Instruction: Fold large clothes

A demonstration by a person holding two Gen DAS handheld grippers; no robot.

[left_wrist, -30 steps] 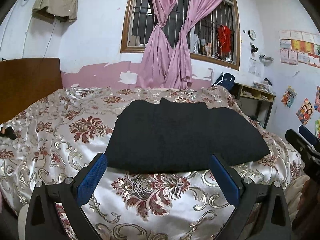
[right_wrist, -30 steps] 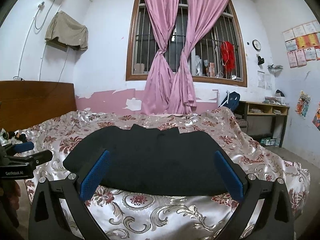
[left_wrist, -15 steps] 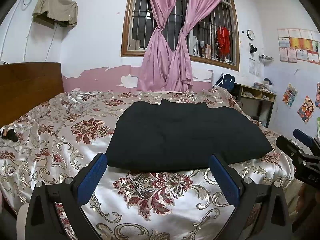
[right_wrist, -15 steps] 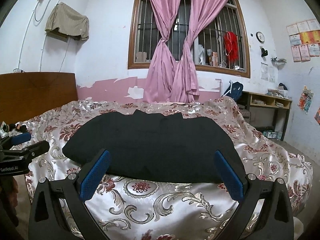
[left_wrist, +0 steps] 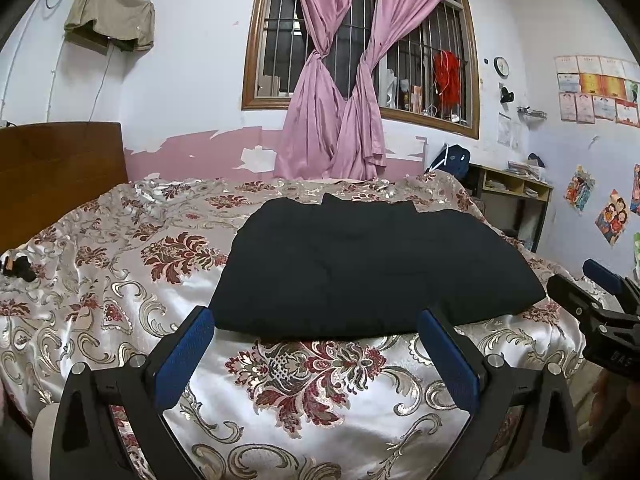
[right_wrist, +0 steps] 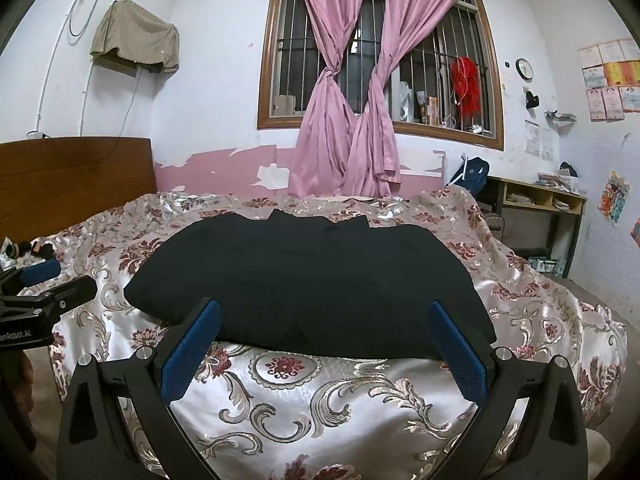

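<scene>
A black garment [left_wrist: 372, 268] lies folded flat on the bed, also seen in the right wrist view as the black garment [right_wrist: 308, 280]. My left gripper [left_wrist: 316, 344] is open with its blue pads held just short of the cloth's near edge, nothing between them. My right gripper [right_wrist: 324, 340] is open too, hovering before the same near edge and holding nothing. In the left wrist view the right gripper [left_wrist: 596, 304] shows at the right edge; the left gripper [right_wrist: 44, 292] shows at the left edge of the right wrist view.
The bed carries a shiny floral bedspread [left_wrist: 120, 280] and has a wooden headboard [left_wrist: 60, 176] at the left. Small dark items [left_wrist: 18, 266] lie near the headboard. A barred window with pink curtains [left_wrist: 340, 112] is behind, and a desk [left_wrist: 516, 192] at the right.
Both grippers have drawn back a little and tilted up, so more of the window and wall shows. The garment has not moved and both grippers stay open.
</scene>
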